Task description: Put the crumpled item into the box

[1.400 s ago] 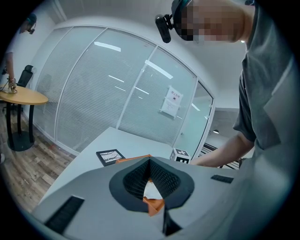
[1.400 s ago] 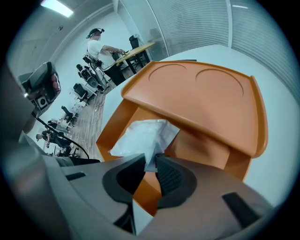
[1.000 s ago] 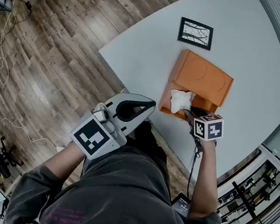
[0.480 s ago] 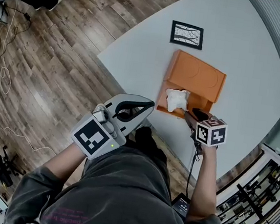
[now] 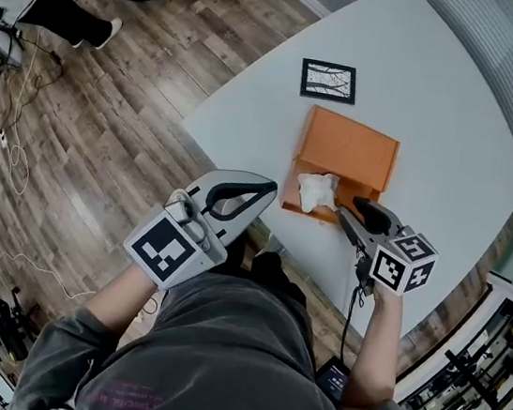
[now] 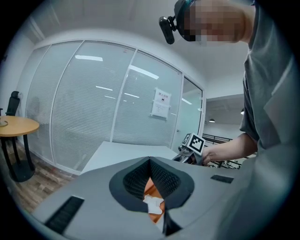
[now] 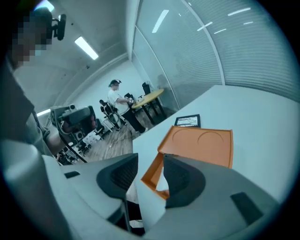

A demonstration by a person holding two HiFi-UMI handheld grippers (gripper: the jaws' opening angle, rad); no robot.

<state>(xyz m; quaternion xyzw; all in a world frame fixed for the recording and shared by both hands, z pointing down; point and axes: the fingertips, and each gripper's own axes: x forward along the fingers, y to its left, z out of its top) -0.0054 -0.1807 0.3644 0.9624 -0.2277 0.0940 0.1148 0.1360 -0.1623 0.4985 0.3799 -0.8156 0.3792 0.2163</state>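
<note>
An orange box [image 5: 350, 148] lies on the white table [image 5: 441, 102] with its lid folded back. The white crumpled item [image 5: 315, 191] rests in the box's near compartment, touched by neither gripper. My right gripper [image 5: 353, 211] hovers just right of it, above the box's near corner. It is open; its jaws have just been opening and nothing is between them. In the right gripper view the box [image 7: 201, 145] shows beyond the parted jaws of the right gripper [image 7: 151, 160]. My left gripper [image 5: 272, 189] is shut and empty, off the table's edge left of the box. Through its hollow the left gripper view shows the item [image 6: 153, 205].
A black-framed picture [image 5: 329, 80] lies flat on the table beyond the box. The table's left edge runs diagonally over the wood floor [image 5: 110, 103]. Glass partitions stand behind. A person [image 7: 115, 96] is at a round wooden table [image 7: 149, 97] far off.
The right gripper has lifted off the crumpled item and drawn back toward me, leaving the item in the box. The left gripper has risen a little.
</note>
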